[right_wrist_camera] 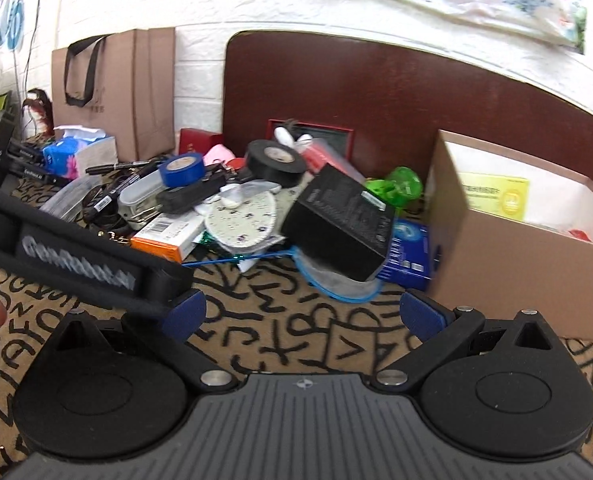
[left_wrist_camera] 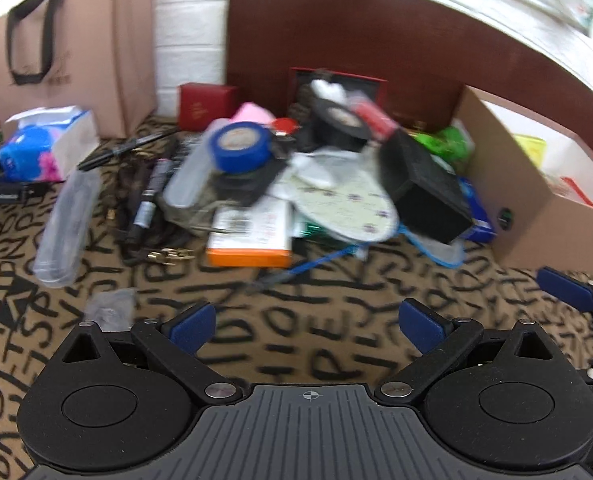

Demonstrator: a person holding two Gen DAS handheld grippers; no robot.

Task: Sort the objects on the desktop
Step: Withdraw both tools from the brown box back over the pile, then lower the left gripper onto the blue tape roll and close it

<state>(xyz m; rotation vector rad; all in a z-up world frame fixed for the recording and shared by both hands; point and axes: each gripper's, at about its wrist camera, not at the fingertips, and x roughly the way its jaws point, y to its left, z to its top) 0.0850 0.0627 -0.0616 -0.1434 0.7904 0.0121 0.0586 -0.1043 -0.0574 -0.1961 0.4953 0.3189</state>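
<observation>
A pile of desktop objects lies on the lettered cloth: a blue tape roll [left_wrist_camera: 240, 146] [right_wrist_camera: 182, 169], a black tape roll [left_wrist_camera: 338, 124] [right_wrist_camera: 276, 159], a black box [left_wrist_camera: 424, 188] [right_wrist_camera: 342, 222], an orange-and-white box [left_wrist_camera: 252, 236] [right_wrist_camera: 166, 236], a patterned insole [left_wrist_camera: 344, 204] [right_wrist_camera: 242, 218] and pens [left_wrist_camera: 130, 148]. My left gripper [left_wrist_camera: 306, 326] is open and empty, hovering short of the pile. My right gripper [right_wrist_camera: 304, 314] is open and empty, in front of the black box. The left gripper's body [right_wrist_camera: 76, 264] crosses the right wrist view at the left.
An open cardboard box [left_wrist_camera: 536, 208] [right_wrist_camera: 504, 264] stands at the right. A brown paper bag [left_wrist_camera: 76, 52] [right_wrist_camera: 116, 92] and a tissue pack [left_wrist_camera: 44, 148] [right_wrist_camera: 80, 154] sit at the back left. A dark wooden board [left_wrist_camera: 376, 40] leans on the wall. The cloth [left_wrist_camera: 304, 320] lies under my grippers.
</observation>
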